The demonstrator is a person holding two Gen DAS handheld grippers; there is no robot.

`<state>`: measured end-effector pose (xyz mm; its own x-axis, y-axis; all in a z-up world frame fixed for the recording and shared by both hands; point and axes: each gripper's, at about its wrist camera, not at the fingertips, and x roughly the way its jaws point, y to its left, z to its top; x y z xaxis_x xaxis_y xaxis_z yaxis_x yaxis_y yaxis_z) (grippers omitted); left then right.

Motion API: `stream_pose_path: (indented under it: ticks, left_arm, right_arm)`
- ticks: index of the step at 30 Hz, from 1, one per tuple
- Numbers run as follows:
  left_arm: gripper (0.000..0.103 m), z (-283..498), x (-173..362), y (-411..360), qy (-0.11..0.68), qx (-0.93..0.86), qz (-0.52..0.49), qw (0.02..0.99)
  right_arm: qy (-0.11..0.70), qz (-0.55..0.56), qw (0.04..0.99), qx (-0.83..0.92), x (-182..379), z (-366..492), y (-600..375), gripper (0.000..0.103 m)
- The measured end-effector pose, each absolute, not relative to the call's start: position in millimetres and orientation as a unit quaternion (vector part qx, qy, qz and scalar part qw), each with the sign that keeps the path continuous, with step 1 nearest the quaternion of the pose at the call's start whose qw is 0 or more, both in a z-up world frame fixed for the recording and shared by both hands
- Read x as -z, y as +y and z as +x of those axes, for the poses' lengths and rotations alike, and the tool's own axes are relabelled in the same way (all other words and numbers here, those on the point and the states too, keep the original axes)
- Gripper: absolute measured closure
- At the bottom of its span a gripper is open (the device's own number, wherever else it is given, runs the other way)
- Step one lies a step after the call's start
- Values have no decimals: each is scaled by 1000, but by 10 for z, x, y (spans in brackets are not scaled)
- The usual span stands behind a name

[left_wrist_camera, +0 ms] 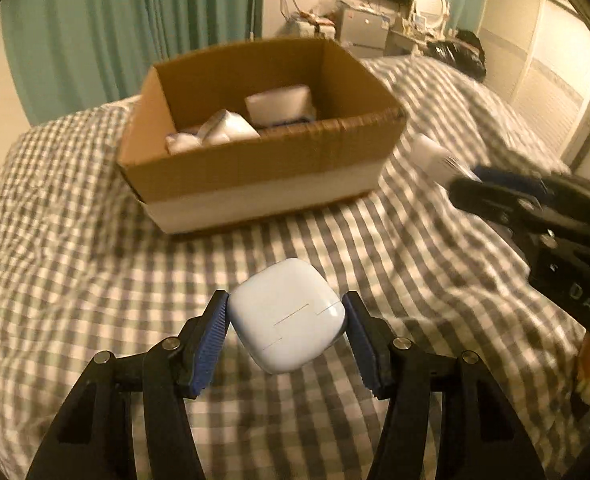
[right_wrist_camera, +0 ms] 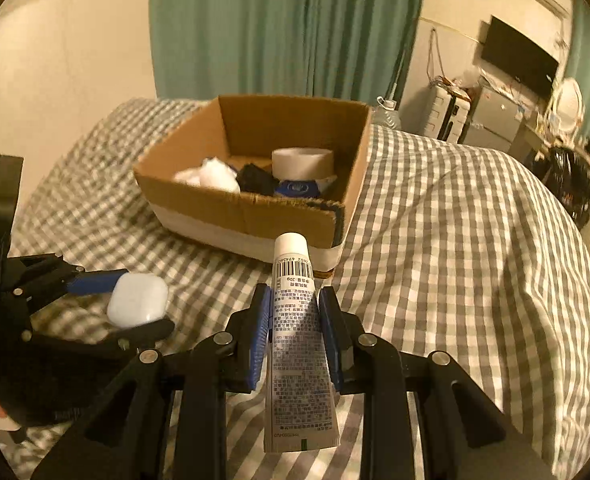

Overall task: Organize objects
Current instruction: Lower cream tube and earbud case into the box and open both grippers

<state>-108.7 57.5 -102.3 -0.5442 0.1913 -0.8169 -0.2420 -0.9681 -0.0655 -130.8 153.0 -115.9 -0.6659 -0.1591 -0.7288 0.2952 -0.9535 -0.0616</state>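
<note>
My left gripper (left_wrist_camera: 287,312) is shut on a white earbud case (left_wrist_camera: 289,316) and holds it above the checked bedspread, short of the cardboard box (left_wrist_camera: 255,184). My right gripper (right_wrist_camera: 295,320) is shut on a white tube (right_wrist_camera: 297,344) with a barcode, cap pointing at the box (right_wrist_camera: 255,216). The tube also shows in the left wrist view (left_wrist_camera: 435,160), at the right of the box. The case shows in the right wrist view (right_wrist_camera: 137,300), at the left. The box holds white packets (left_wrist_camera: 223,128), a roll of tape (right_wrist_camera: 303,162), a black item (right_wrist_camera: 255,180) and a blue item (right_wrist_camera: 297,188).
The box stands on a bed with a grey and white checked cover (right_wrist_camera: 455,240). Green curtains (right_wrist_camera: 287,24) hang behind it. A desk with a monitor (right_wrist_camera: 519,60), drawers and clutter stands at the far right, next to a black bag (right_wrist_camera: 575,176).
</note>
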Motion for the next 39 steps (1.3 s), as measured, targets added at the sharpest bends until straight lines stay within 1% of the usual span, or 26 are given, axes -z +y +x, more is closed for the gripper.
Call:
stream_pose_path:
  ticks: [6, 10, 14, 18, 21, 26, 31, 34, 39]
  left_arm:
    - [44, -1100, 639, 449, 12, -893, -435, 111]
    - [44, -1233, 379, 372, 13, -904, -414, 108]
    - [44, -1454, 156, 305, 1, -912, -394, 114]
    - [44, -1753, 63, 275, 2, -915, -386, 113]
    - [44, -2006, 105, 302, 12, -915, -386, 113]
    - [44, -2459, 361, 358, 37, -910, -400, 103]
    - [44, -2833, 607, 324, 25, -905, -411, 106]
    - [44, -2981, 757, 353, 33, -900, -422, 106]
    - [44, -3023, 873, 397, 35, -896, -424, 126]
  right_arm:
    - [66, 373, 139, 915, 832, -1288, 1577, 79]
    - [70, 350, 146, 923, 609, -1393, 1521, 79]
    - [73, 340, 158, 924, 513, -1598, 1427, 79]
    - [76, 345, 165, 921, 512, -1946, 1326, 79]
    - [69, 353, 167, 918, 571, -2230, 1267, 79]
    - [63, 372, 166, 911, 780, -2672, 1235, 79]
    - [33, 384, 163, 908, 902, -3087, 1277, 79]
    - [15, 401, 170, 900, 999, -3264, 1285, 78]
    - [15, 406, 169, 898, 1098, -3309, 1275, 78]
